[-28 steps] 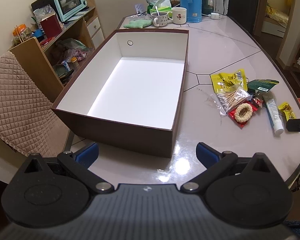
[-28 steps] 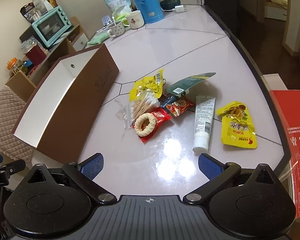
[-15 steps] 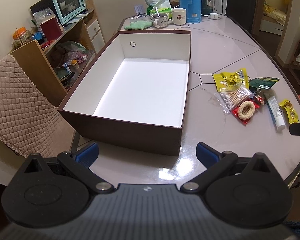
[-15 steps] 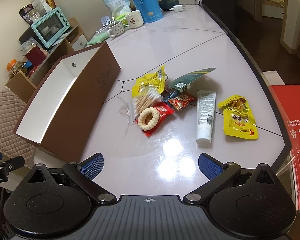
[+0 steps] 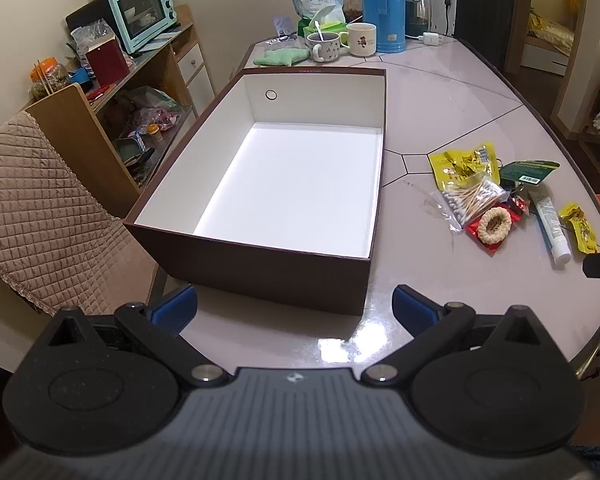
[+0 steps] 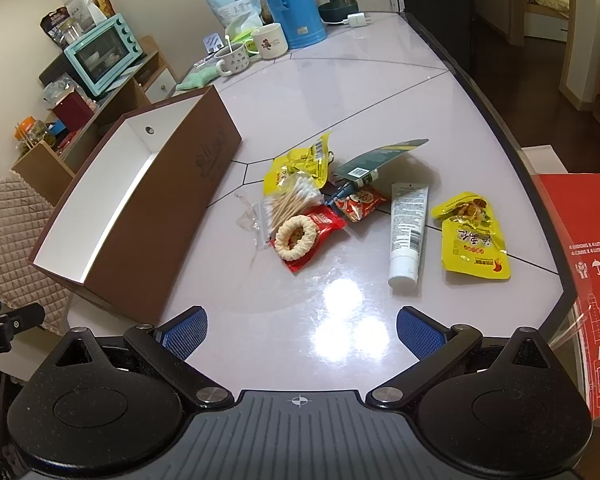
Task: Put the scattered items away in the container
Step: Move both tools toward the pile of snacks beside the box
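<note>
White tube (image 6: 407,226) lies lengthwise away from the camera — cap nearest; both grippers' fingers (image 6: 186,333) spread, empty.

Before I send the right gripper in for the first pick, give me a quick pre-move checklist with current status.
1. Right gripper open, nothing held: ok.
2. Left gripper open, nothing held: ok.
3. Brown box open-topped, nothing inside: ok.
4. Bare table between right gripper and white tube: ok.
5. Tube lying apart from the other items: ok; yellow snack packet sits close beside it.
6. Cotton swab bag free to lift alone: not ok, it overlaps the red ring-snack packet.
</note>
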Demonstrator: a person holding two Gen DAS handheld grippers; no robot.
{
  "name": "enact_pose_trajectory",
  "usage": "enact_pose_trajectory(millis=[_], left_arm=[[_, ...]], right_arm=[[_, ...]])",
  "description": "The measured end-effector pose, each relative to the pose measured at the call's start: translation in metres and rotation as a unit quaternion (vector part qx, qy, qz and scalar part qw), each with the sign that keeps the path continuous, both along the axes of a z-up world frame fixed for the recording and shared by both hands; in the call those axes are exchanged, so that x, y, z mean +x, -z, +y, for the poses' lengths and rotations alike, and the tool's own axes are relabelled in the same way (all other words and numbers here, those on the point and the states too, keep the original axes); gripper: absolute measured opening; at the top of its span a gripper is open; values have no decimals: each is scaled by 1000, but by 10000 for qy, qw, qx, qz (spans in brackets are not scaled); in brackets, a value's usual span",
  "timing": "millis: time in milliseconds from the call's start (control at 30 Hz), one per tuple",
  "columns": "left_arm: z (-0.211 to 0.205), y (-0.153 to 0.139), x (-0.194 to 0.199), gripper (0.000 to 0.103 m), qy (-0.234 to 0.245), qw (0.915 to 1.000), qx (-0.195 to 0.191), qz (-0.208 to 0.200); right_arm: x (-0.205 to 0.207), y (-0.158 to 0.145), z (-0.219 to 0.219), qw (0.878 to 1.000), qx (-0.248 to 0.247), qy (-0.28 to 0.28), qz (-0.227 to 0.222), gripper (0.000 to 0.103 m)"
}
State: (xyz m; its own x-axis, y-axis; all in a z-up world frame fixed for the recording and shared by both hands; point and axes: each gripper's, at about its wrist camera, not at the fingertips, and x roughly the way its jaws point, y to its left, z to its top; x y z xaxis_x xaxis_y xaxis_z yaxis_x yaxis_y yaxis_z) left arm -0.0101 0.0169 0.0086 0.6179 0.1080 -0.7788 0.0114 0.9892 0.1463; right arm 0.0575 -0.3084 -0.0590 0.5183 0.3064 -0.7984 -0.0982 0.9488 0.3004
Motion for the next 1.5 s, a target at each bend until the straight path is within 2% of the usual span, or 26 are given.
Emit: enact_pose_trajectory(millis=[1033,1500], left_arm=[[-4,-3,13,103,-78,10000,0,-24],[-19,-2,28,103,-5,10000,-1,8]], right_arm=[[9,3,-14,10000,16,15,26,103],[22,4,-26,10000,26,40,49,103]])
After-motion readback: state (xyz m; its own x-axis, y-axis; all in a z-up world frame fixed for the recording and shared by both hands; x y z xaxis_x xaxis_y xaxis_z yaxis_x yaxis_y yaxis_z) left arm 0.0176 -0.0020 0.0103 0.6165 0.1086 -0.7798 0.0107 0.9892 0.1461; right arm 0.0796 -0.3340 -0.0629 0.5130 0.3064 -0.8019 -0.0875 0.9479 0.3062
